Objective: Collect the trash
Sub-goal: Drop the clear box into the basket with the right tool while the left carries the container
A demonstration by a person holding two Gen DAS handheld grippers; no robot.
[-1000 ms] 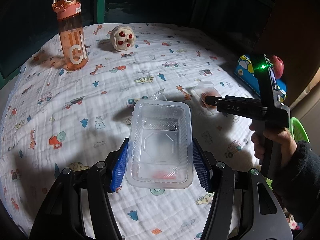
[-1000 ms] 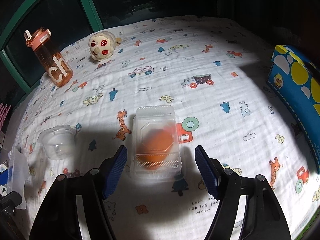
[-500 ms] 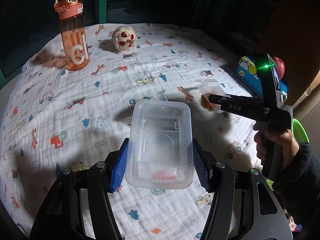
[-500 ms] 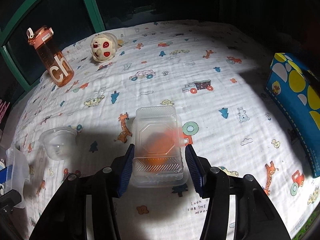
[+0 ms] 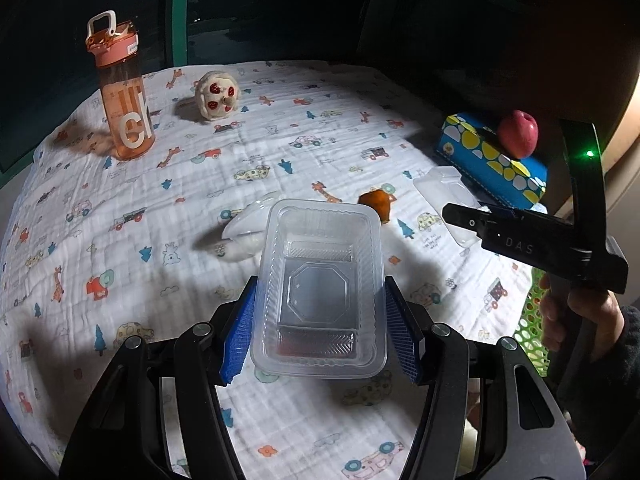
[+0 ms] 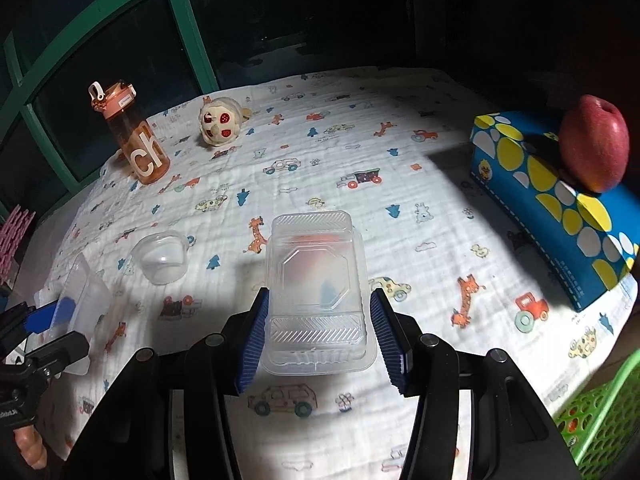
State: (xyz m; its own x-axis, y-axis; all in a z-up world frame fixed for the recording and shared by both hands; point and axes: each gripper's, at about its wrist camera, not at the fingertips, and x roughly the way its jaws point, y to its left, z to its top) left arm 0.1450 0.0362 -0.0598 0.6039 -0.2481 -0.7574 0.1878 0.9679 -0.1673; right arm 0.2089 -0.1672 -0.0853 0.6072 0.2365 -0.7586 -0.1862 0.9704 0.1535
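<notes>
My left gripper (image 5: pixel 320 312) is shut on a clear rectangular plastic tray (image 5: pixel 320 240), held above the printed cloth. In the right wrist view my right gripper (image 6: pixel 318 320) is shut on a clear hinged plastic box (image 6: pixel 316 264), its blue pads pressing on both sides, and the box hangs off the cloth. From the left wrist view that box (image 5: pixel 444 188) shows at the right gripper's tips (image 5: pixel 464 220). An orange scrap (image 5: pixel 376 206) lies on the cloth beneath it. A clear plastic cup (image 6: pixel 162 258) sits on the cloth to the left.
An orange water bottle (image 5: pixel 124 92) and a small plush toy (image 5: pixel 218 96) stand at the far side. A blue spotted box (image 6: pixel 560 208) with a red apple (image 6: pixel 592 144) on top lies at the right. A green mesh basket (image 6: pixel 600 412) sits off the table's near right edge.
My right gripper closed on the clear box and lifted it toward me, leaving the orange scrap on the cloth. The left gripper kept its hold on the tray and shifted slightly.
</notes>
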